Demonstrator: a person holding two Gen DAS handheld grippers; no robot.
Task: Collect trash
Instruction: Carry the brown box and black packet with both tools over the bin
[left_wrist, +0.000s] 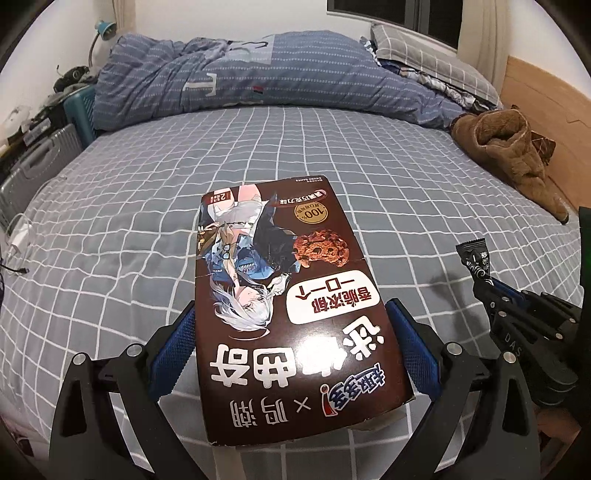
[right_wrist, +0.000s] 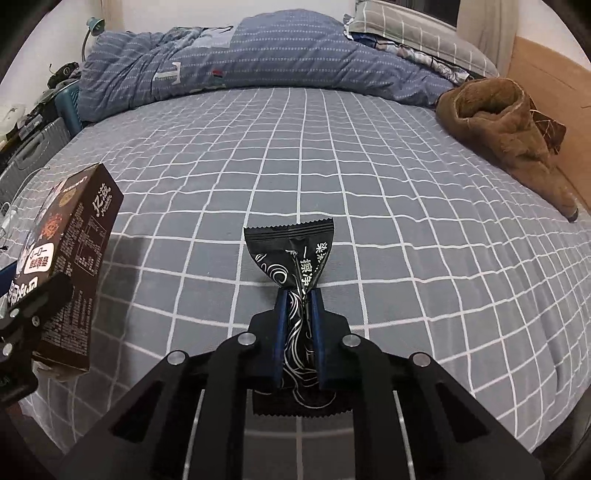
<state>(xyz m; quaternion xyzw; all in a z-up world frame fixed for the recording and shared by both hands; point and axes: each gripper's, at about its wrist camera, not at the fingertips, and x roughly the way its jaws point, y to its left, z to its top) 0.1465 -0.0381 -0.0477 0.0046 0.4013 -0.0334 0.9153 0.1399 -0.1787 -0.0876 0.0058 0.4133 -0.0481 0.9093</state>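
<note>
Brown cookie box (left_wrist: 291, 314) sits clamped between the left gripper (left_wrist: 291, 328) pads, lifted over the grey checked bed (left_wrist: 110, 229). Right gripper (right_wrist: 299, 295), angled downward, is clenched on a black wrapper (right_wrist: 295, 254) above the sheet.

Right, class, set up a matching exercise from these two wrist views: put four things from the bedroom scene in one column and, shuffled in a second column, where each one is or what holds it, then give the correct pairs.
Things
1. cookie box
2. black snack wrapper
3. brown fleece garment
4. blue striped quilt

Places
A. bunched along the far side of the bed
B. clamped in the right gripper
C. lying near the wooden headboard
D. held across its width by the left gripper

Pairs: 1-D, 2-B, 3-C, 4-A
</note>
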